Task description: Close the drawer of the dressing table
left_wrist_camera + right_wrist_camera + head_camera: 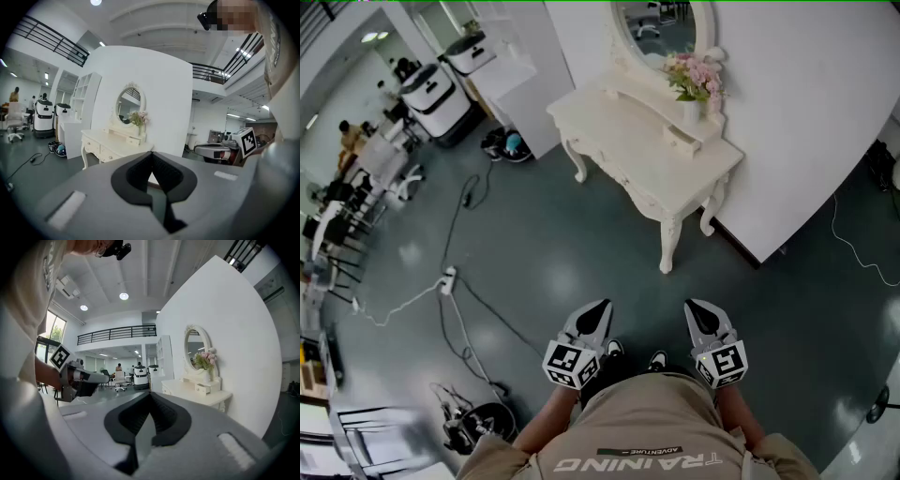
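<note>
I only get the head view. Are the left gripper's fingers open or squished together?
Observer: Squished together. The left gripper view shows the left gripper with its fingers touching at the tips, nothing between.
Child: And the other one?
Observer: The right gripper is shut and empty too.
Child: Does a drawer stick out?
Observer: Yes. The right gripper view shows the small top drawer sticking out a little.

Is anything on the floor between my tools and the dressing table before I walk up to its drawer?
Nothing visible. Bare floor lies between the left tool, the right tool and the dressing table. The cables run off to the left, away from that path. Both tools are shut and empty.
</note>
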Tool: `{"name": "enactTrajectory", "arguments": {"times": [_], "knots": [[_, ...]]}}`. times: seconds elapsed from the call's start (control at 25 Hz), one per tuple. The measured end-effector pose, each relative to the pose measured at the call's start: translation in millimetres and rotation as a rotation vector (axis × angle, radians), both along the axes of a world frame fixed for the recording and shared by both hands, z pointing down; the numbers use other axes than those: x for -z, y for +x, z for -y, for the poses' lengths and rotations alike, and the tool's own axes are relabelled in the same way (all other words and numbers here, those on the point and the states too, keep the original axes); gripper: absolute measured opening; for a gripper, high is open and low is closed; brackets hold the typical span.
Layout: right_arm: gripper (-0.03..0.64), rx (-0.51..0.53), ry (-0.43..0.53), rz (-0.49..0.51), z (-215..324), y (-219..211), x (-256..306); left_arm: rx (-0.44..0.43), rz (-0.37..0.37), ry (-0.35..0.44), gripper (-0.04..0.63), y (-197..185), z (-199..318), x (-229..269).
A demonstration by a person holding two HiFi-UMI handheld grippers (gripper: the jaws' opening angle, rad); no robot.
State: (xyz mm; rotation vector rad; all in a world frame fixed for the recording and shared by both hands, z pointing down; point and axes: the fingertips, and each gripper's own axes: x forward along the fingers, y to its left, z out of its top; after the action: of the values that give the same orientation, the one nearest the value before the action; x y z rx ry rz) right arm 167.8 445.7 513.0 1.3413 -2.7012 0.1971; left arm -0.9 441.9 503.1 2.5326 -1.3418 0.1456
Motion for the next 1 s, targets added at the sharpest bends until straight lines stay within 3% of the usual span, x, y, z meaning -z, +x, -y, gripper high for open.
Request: {"name": "enactTrajectory", "arguments": {"times": [0.24,0.6,1.0], "knots": [[0.002,0.019,0.018,-0.009,18,-2,1,0.017,-0.018,0.005,0.015,5,15,5],[0.002,0.084,0.015,-0.015,39,-25,4,0.090,-0.002,-0.013,0.015,-20,16,10],[0.002,0.115,-0.016,-0.074,56,-82,-14,0.111,-0.013,-0.060,0.015,-77,23,-13]]}}
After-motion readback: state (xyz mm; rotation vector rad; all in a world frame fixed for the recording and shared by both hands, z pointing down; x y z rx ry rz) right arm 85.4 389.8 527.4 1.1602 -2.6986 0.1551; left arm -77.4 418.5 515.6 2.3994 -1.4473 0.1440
